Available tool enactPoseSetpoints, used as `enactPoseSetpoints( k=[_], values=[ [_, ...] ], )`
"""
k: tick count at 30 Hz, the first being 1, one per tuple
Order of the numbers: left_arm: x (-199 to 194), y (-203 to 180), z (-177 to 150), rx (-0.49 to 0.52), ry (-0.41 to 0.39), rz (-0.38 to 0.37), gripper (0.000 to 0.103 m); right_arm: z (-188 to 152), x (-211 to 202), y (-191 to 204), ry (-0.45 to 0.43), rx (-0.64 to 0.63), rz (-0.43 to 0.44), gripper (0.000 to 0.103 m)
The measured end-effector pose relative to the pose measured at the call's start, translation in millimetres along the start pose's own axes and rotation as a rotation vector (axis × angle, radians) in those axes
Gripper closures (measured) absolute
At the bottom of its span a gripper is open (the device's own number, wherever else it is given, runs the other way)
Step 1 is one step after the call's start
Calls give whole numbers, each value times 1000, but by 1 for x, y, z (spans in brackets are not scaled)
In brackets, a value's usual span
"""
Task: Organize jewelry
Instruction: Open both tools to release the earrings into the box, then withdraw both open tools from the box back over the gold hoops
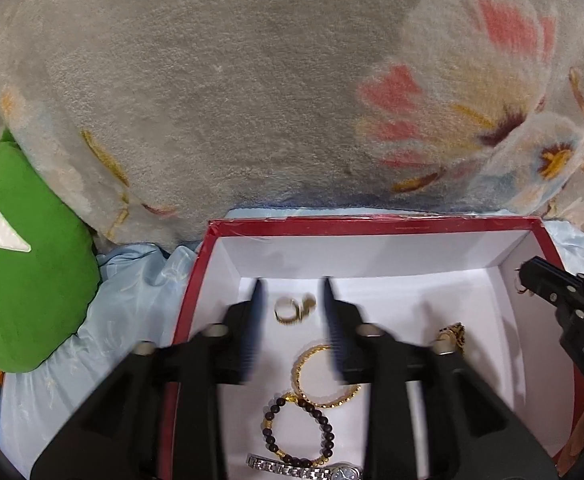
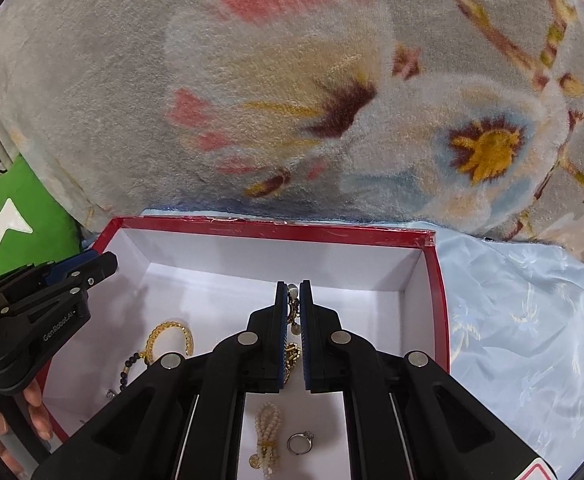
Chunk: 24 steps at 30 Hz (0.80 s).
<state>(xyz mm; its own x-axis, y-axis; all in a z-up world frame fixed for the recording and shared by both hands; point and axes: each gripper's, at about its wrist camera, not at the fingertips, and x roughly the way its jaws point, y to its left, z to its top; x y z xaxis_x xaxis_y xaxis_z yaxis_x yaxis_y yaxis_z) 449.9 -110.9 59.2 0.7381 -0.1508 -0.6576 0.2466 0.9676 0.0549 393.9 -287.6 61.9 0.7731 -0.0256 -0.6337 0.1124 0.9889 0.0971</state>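
Both grippers work over the red box (image 2: 438, 280), which sits on blue cloth (image 2: 532, 340) in front of a floral blanket (image 2: 292, 80).

Right gripper (image 2: 293, 292): jaws clenched on a pearl-and-gold earring (image 2: 293, 312), pinched near its top. It hangs between the pads, long axis roughly 12-to-6 in the right wrist view, lower links trailing toward 6.

Left gripper (image 1: 291, 286): jaws released, nothing between the pads. Gold rings (image 1: 292, 307) lie on the box floor just below the gap, apparently apart from the pads; the view is blurred.

Other box contents:
- gold bangle (image 1: 324, 376) at 6 from the rings, flat
- dark bead bracelet (image 1: 298, 432) touching the bangle
- watch (image 1: 304, 470) at the near edge, long axis 9-to-3
- pearl piece (image 2: 267, 436) and silver ring (image 2: 300, 442) under the right gripper

Judgement: the earring is light, floppy and fragile at its links. Its smooth pearls will likely slip, so a metal link is the safer hold.
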Motion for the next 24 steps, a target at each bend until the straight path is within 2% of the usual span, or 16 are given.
enactPoseSetpoints(
  k=[1, 2, 3, 14, 18, 24],
  values=[
    [-1, 2, 0, -15, -11, 10, 28, 0, -1, 0, -8, 0, -7, 89],
    [-4, 5, 0, -32, -32, 26, 24, -1, -2, 0, -20, 3, -14, 76],
    [-7, 7, 0, -42, -54, 31, 24, -1, -5, -1, -34, 7, -18, 67],
    [-28, 18, -3, -54, -47, 12, 24, -5, -27, -3, -56, 22, 2, 67],
    [-49, 20, -12, -30, -55, 18, 24, -15, -50, -1, -61, 26, 21, 67],
    [-92, 34, -36, -52, -34, -50, 21, -45, -98, 8, -61, 21, 53, 67]
  ],
)
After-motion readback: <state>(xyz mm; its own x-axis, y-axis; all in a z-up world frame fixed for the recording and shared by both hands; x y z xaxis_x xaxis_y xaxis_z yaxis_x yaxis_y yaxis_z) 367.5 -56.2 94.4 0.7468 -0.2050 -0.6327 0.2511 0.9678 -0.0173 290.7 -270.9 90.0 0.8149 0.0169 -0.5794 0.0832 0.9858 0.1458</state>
